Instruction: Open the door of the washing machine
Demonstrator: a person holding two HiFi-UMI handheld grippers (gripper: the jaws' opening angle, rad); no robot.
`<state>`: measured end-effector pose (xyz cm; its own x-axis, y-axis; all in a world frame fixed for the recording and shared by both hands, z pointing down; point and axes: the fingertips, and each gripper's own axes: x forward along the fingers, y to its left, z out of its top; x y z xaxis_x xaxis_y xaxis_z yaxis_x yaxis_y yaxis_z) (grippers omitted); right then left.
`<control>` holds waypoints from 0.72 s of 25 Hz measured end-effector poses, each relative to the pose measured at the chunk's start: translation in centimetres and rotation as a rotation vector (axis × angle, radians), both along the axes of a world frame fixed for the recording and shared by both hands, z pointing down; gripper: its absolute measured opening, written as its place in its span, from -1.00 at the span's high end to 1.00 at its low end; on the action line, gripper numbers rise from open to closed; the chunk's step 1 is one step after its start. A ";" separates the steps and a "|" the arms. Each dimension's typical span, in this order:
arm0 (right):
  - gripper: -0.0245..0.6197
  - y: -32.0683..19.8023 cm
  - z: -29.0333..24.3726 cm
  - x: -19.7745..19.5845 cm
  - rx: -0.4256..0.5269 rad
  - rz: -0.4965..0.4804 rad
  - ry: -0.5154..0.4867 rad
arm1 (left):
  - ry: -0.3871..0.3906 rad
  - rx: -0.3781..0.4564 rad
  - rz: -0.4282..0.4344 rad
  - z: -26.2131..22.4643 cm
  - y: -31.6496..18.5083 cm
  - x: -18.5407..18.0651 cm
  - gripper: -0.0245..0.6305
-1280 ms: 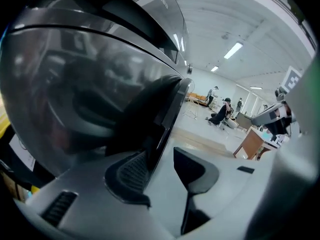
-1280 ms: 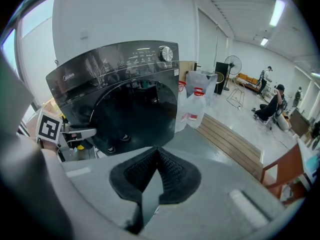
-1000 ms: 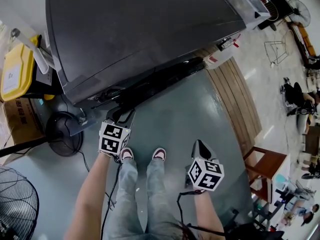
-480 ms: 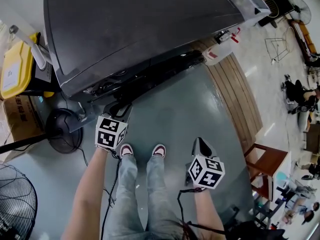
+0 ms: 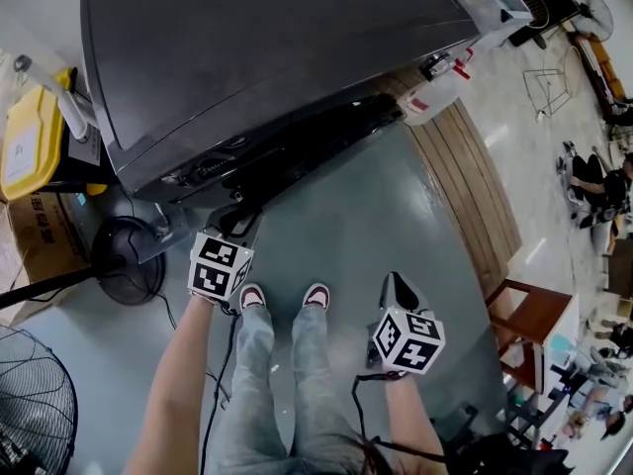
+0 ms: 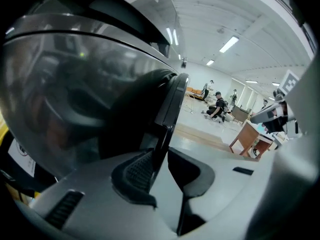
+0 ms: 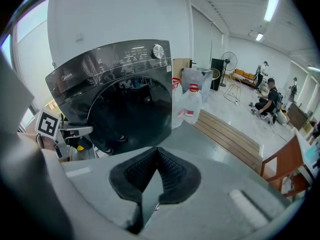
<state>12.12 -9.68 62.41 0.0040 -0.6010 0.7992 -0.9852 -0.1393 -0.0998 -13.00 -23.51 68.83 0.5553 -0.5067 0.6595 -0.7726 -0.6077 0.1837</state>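
Observation:
The dark grey washing machine (image 5: 267, 38) stands in front of me, its round glass door (image 7: 132, 114) facing the floor space. My left gripper (image 5: 240, 224) reaches to the door's left rim. In the left gripper view the door's edge (image 6: 170, 104) runs down between the pads of that gripper (image 6: 165, 169). Its jaws are closing; the left pad (image 6: 137, 171) lies against the edge and a gap shows on the other side. My right gripper (image 5: 396, 287) hangs back from the machine, pads together with nothing between them (image 7: 157, 154).
A yellow container (image 5: 25, 142), a cardboard box (image 5: 40, 236) and a fan's round base (image 5: 127, 263) crowd the machine's left side. White plastic jugs (image 7: 190, 104) and a wooden platform (image 5: 475, 186) lie to the right, and a wooden stool (image 5: 529, 325) stands nearer me.
The left gripper has edged slightly closer to the door's rim. The right gripper has kept still.

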 end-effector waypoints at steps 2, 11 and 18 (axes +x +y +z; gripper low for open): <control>0.91 -0.1 -0.1 -0.1 0.000 0.002 -0.002 | 0.005 -0.003 0.033 0.1 1.4 1.0 0.68; 0.91 -0.1 -0.7 0.6 0.020 0.011 0.003 | 0.022 0.004 0.112 0.1 5.6 4.8 0.69; 0.91 2.0 -0.9 1.7 0.016 0.050 -0.004 | 0.007 -0.015 0.127 0.2 7.0 5.9 0.69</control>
